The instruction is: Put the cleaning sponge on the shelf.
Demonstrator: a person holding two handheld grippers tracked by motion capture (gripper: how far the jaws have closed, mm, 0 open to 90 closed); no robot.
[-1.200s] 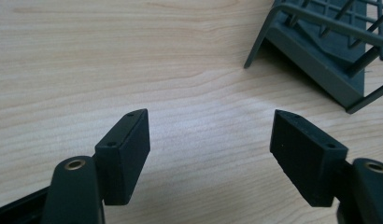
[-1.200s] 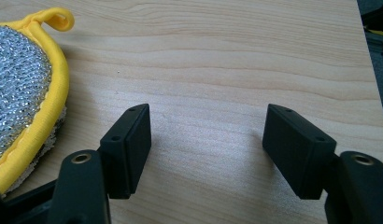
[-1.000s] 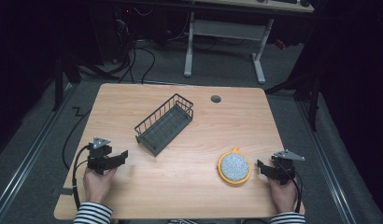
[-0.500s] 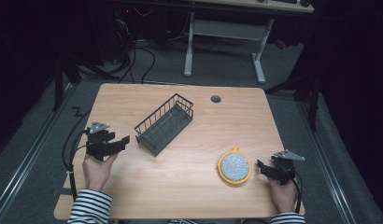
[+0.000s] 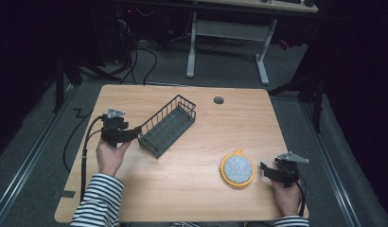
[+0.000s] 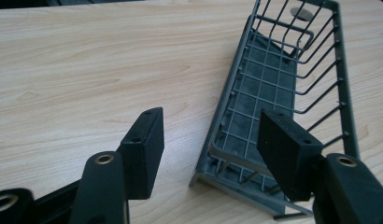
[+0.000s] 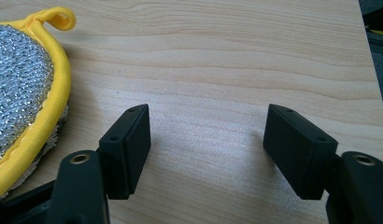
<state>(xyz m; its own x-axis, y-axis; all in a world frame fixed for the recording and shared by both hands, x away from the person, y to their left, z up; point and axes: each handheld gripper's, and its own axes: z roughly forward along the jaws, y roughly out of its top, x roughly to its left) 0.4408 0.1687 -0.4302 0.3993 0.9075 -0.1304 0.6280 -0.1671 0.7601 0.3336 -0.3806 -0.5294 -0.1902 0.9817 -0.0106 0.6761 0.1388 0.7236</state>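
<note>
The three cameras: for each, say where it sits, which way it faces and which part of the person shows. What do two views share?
High view: above the table, looking forward and down; both hands, striped sleeves.
Left gripper view: on the left gripper, facing the wire basket; open jaws.
Right gripper view: on the right gripper, beside the yellow-rimmed scrubber; open jaws.
Shared: basket, high and left views.

Wire basket [image 5: 167,126] lies left on the table [image 5: 192,189]; round scrubber [image 5: 237,169] right, nearer.

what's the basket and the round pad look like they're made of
Basket: looks like thin metal wire with a matte dark grey coating, going by the open grid of rods and the solid rim. Round pad: glittery silver woven mesh face, bright yellow fabric edging with a loop; probably a scouring pad.
</note>
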